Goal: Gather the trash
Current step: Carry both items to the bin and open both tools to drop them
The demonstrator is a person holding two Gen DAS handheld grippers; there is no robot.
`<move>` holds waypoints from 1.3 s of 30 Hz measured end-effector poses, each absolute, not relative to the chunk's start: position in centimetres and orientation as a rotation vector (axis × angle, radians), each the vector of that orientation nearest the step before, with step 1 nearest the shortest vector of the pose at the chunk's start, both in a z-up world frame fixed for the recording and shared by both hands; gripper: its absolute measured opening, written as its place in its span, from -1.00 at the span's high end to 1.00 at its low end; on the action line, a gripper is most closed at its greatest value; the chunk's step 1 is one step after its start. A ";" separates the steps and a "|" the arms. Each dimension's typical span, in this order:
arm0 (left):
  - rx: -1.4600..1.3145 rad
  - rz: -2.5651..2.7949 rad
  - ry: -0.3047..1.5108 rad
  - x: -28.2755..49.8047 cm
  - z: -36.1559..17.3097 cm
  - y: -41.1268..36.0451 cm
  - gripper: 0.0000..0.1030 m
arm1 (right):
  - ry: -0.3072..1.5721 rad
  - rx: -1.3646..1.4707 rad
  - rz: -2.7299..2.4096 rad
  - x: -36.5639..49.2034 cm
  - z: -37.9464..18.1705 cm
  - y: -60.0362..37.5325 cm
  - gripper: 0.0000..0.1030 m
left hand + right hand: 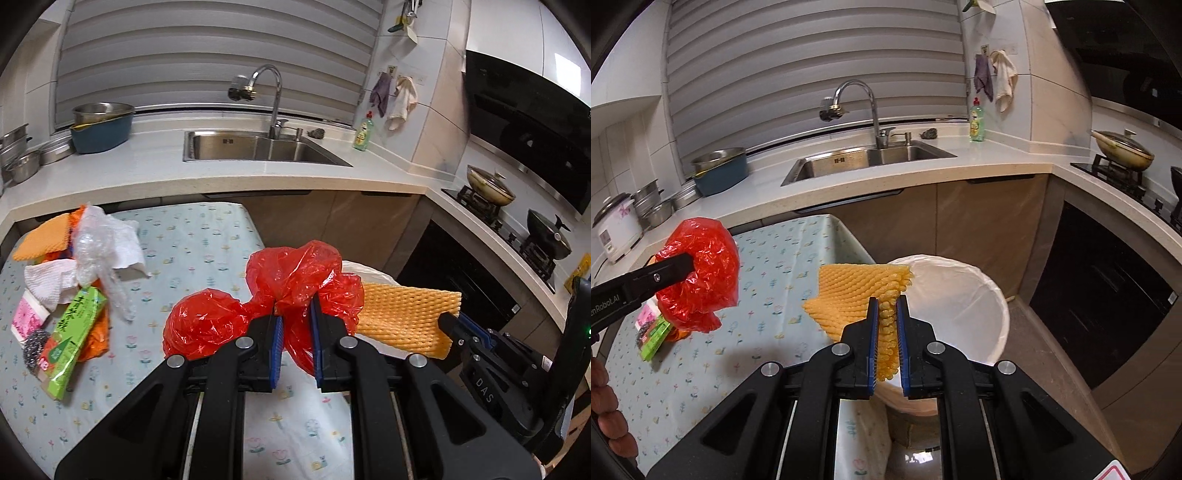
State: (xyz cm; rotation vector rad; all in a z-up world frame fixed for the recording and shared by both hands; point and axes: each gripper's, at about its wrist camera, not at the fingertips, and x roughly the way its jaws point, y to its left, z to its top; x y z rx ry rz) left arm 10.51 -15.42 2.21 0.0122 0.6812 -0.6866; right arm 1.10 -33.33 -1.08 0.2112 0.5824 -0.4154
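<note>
My left gripper [295,314] is shut on a crumpled red plastic bag [295,273], held above the table's right edge; the same red plastic bag [701,269] shows at the left of the right wrist view. My right gripper [886,306] is shut on a yellow foam fruit net [860,288], held over the rim of a white-lined trash bin [964,295] beside the table. The yellow foam net [402,317] and right gripper [448,319] also appear at the right of the left wrist view. A trash pile [74,280] lies on the table's left.
The flower-print table [192,251] stands before a counter with a sink [255,147] and faucet [273,96]. The pile holds a green carton [74,332], white tissue, clear wrap, orange net, steel scourer. Pots sit on the stove [517,221]. A hand [605,406] shows at lower left.
</note>
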 end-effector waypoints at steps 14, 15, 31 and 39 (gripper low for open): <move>0.049 -0.885 0.852 13.8 -2.2 -25.4 0.69 | 0.579 0.248 -0.545 -0.4 -2.0 -39.5 0.82; 0.046 -0.889 0.861 14.0 -2.5 -25.7 0.66 | 0.581 0.248 -0.548 -0.2 -2.2 -39.7 0.82; 0.006 -0.859 0.843 16.3 -2.8 -25.6 0.03 | 0.583 0.242 -0.551 2.7 -2.5 -40.7 0.82; -0.012 -0.807 0.809 16.9 -2.1 -23.5 0.03 | 0.589 0.228 -0.532 3.8 -2.2 -40.5 0.82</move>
